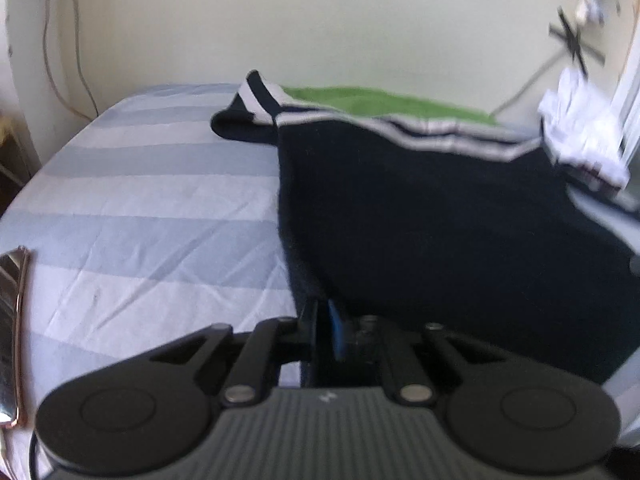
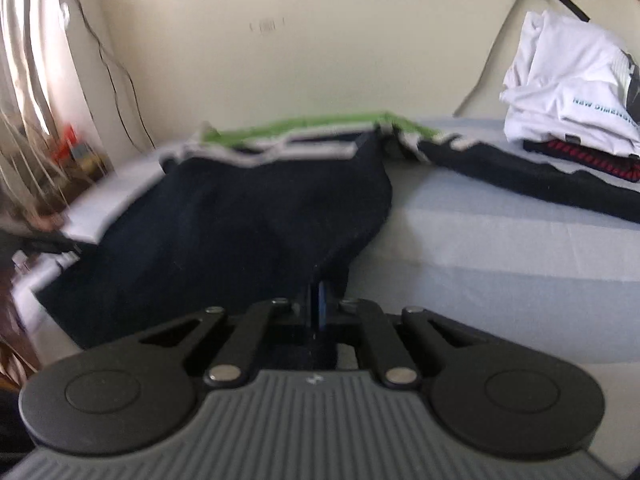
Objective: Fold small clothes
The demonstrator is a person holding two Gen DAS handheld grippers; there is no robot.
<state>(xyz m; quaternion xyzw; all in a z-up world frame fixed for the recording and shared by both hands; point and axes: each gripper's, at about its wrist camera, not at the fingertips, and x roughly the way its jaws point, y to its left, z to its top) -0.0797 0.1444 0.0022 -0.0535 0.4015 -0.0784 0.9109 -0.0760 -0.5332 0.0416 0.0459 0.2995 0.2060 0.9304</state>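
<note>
Left wrist: my left gripper [image 1: 326,320] has its jaws clamped on the navy garment [image 1: 420,216] lying on the striped bed [image 1: 140,200], cream wall [image 1: 280,20] behind. Right wrist: right gripper [image 2: 320,300] pinches the garment's other edge; white folded pile [image 2: 568,88] beyond it.

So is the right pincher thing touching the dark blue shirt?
Touching. In the right wrist view, the right gripper has its jaws shut on the near hem of the navy shirt, with the cloth pinched between them.
</note>
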